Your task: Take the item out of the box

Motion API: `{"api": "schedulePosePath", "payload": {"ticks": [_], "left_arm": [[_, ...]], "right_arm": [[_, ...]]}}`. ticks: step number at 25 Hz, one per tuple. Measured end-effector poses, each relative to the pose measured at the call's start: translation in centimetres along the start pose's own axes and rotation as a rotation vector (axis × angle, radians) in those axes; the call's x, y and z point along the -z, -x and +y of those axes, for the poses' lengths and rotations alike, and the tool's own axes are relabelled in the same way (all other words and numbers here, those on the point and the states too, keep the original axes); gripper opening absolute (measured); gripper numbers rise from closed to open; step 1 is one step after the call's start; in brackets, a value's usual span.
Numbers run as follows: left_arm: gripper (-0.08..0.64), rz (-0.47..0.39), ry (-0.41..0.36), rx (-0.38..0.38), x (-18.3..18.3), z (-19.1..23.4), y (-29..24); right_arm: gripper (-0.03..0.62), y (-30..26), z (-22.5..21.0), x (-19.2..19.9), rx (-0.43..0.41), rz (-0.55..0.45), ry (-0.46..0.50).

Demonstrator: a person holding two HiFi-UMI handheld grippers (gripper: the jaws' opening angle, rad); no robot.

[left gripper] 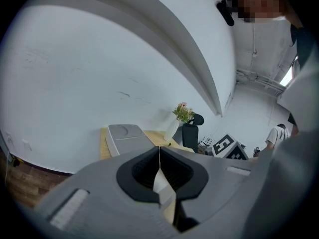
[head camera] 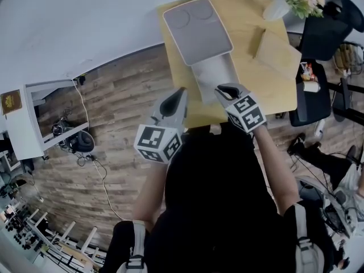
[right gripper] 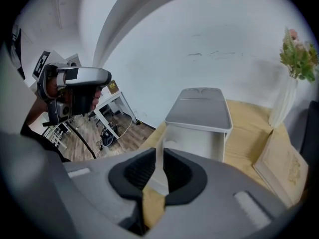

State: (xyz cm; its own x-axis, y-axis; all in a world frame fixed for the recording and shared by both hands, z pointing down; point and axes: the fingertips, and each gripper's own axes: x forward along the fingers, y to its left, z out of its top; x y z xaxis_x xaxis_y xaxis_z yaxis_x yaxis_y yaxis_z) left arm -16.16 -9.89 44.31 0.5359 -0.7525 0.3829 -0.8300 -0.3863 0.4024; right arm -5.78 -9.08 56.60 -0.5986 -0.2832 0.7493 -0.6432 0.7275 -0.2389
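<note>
Wooden table (head camera: 250,24) with box (head camera: 199,33), vase (head camera: 275,9)

R gripper (right gripper: 160,159): jaws slightly apart, nothing btwn, just short of white box (right gripper: 197,136), lid up. Vase (right gripper: 283,102) w/ flowers right of box, same table (right gripper: 246,146).

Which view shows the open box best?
The head view: it shows the box from above, lid open. The right gripper view shows its front and inside; the left gripper view, only the lid.
</note>
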Motion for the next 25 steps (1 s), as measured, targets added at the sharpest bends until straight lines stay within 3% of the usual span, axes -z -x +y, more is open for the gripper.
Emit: {"api": "schedulePosePath", "payload": {"ticks": [13, 25], "left_arm": [[0.012, 0.005, 0.019, -0.018, 0.7, 1.5, 0.8], [0.012, 0.006, 0.029, -0.054, 0.7, 3.1, 1.1]], "right_arm": [[0.074, -3.4, -0.6, 0.7, 0.011, 0.096, 0.035], [0.137, -6.5, -1.8, 1.5, 0.028, 0.157, 0.057]]}}
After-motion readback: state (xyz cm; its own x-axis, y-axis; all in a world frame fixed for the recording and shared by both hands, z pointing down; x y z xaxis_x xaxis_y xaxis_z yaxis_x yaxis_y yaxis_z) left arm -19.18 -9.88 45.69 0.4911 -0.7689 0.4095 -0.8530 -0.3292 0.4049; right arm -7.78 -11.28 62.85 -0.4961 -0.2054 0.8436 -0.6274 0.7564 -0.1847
